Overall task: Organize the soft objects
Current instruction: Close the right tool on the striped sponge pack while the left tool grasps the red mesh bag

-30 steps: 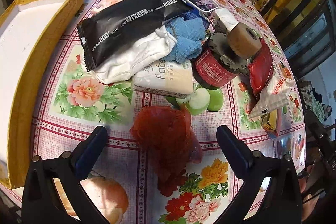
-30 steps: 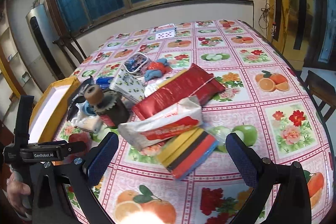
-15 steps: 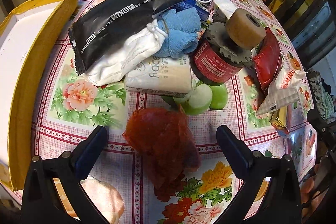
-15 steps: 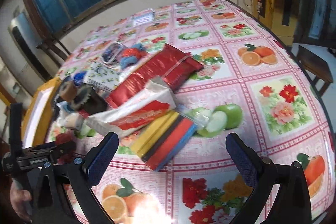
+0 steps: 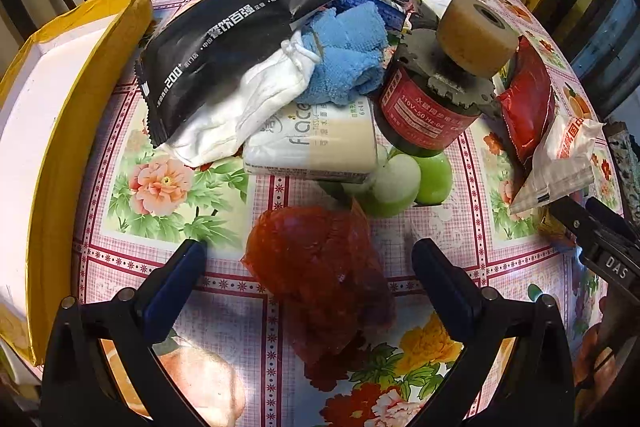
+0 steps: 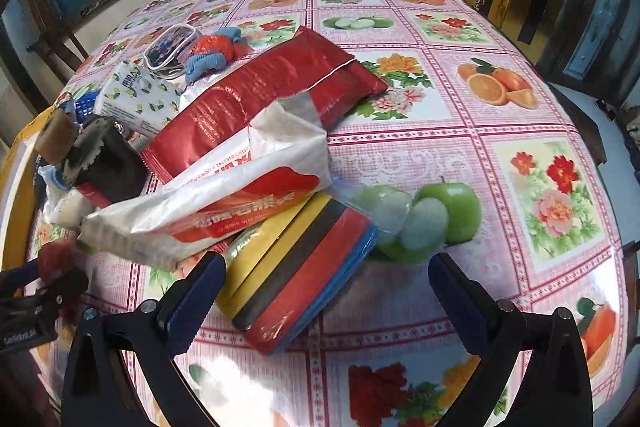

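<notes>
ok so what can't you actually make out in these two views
- Left wrist view: most of the white cloth and blue towel is covered by the black packet; how far they run underneath is hidden.
- Left wrist view: the yellow box is cut off by the left edge.
- Right wrist view: the striped pack is partly under the white and red bag.
- Right wrist view: the left hand-held gripper is cut by the edge.

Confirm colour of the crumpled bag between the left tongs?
Translucent red; the crumpled bag shows best in the left wrist view.
</notes>
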`<control>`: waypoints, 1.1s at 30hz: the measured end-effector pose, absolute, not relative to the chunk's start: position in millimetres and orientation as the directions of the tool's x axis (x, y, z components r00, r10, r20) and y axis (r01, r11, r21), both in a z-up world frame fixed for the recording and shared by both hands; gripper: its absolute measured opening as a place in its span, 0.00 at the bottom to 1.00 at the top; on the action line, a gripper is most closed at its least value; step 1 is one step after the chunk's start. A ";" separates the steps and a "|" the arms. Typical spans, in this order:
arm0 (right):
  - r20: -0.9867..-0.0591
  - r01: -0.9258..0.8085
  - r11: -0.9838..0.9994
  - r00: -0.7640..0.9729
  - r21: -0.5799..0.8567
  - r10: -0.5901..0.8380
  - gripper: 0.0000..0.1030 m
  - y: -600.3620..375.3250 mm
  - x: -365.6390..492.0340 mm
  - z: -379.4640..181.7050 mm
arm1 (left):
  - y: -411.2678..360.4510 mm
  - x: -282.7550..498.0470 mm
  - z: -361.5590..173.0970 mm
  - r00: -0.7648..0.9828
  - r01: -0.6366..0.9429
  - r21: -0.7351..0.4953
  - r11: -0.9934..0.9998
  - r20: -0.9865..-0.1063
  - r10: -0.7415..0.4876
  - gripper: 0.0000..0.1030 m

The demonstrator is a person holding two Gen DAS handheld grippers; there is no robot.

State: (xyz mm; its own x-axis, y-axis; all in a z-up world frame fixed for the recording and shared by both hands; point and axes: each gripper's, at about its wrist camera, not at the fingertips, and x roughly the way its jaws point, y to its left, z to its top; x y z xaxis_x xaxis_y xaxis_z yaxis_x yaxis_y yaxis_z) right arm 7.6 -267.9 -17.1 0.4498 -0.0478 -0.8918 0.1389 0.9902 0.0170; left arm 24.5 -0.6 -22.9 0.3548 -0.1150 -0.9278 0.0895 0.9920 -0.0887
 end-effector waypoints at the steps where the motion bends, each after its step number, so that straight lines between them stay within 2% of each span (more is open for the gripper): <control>1: -0.893 0.131 0.991 0.448 0.013 -0.048 0.99 -265.8 10.2 -20.4 | 0.0 24.6 -23.0 0.354 0.089 -0.091 0.992 -0.928 -0.117 1.00; 3: -0.888 0.123 0.992 0.453 -0.026 -0.079 1.00 -262.6 12.8 -23.7 | 0.5 25.2 -22.9 0.350 0.089 -0.092 0.992 -0.929 -0.117 1.00; 12: -0.877 0.029 0.999 0.478 -0.025 -0.036 0.96 -271.9 -4.9 -20.1 | -9.0 24.2 -22.3 0.358 0.122 -0.058 0.991 -0.928 -0.098 0.99; 14: -0.874 0.005 1.000 0.486 -0.019 -0.019 0.94 -274.0 -8.5 -19.6 | -8.4 23.1 -21.7 0.370 0.119 -0.029 0.992 -0.926 -0.072 0.92; 15: -0.873 -0.004 1.000 0.487 -0.021 -0.017 0.93 -274.6 -9.5 -19.0 | -7.0 22.6 -19.9 0.378 0.117 -0.033 0.993 -0.923 -0.075 0.84; 16: -0.874 -0.011 1.000 0.485 -0.022 -0.014 0.91 -275.0 -8.5 -18.2 | -5.7 22.1 -17.3 0.388 0.117 -0.031 0.993 -0.918 -0.075 0.71; 18: -0.871 -0.029 0.999 0.491 -0.021 -0.004 0.82 -276.4 -9.8 -15.0 | -3.0 22.4 -13.9 0.391 0.117 -0.036 0.992 -0.917 -0.079 0.56; 19: -0.866 -0.031 0.999 0.500 -0.021 -0.003 0.67 -277.9 -10.7 -12.7 | -0.9 22.7 -13.6 0.389 0.122 -0.038 0.992 -0.917 -0.083 0.51; 20: -0.862 -0.025 0.999 0.506 -0.027 -0.011 0.47 -280.8 -10.7 -11.0 | -1.5 23.8 -12.8 0.388 0.126 -0.041 0.991 -0.917 -0.087 0.49; 22: -0.864 -0.030 1.000 0.503 0.002 0.017 0.46 -287.6 -10.5 -10.7 | 2.3 23.1 -12.4 0.393 0.120 -0.050 0.992 -0.915 -0.094 0.43; 25: -0.868 -0.039 0.999 0.496 0.009 0.028 0.46 -288.3 -13.0 -9.9 | 7.6 22.2 -12.1 0.396 0.118 -0.078 0.990 -0.911 -0.119 0.40; 33: -0.849 -0.088 0.973 0.475 0.214 0.230 0.45 -284.0 -43.1 -0.6 | 26.8 14.0 -10.2 0.383 0.107 -0.178 0.978 -0.901 -0.206 0.37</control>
State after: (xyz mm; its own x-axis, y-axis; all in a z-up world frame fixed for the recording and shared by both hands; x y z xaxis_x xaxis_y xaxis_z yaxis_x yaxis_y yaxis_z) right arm -43.1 -284.0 -0.6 0.4754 0.2297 -0.8493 -0.0876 0.9729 0.2141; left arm 14.0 26.8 -10.2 0.3831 -0.2055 -0.9006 0.1072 0.9782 -0.1777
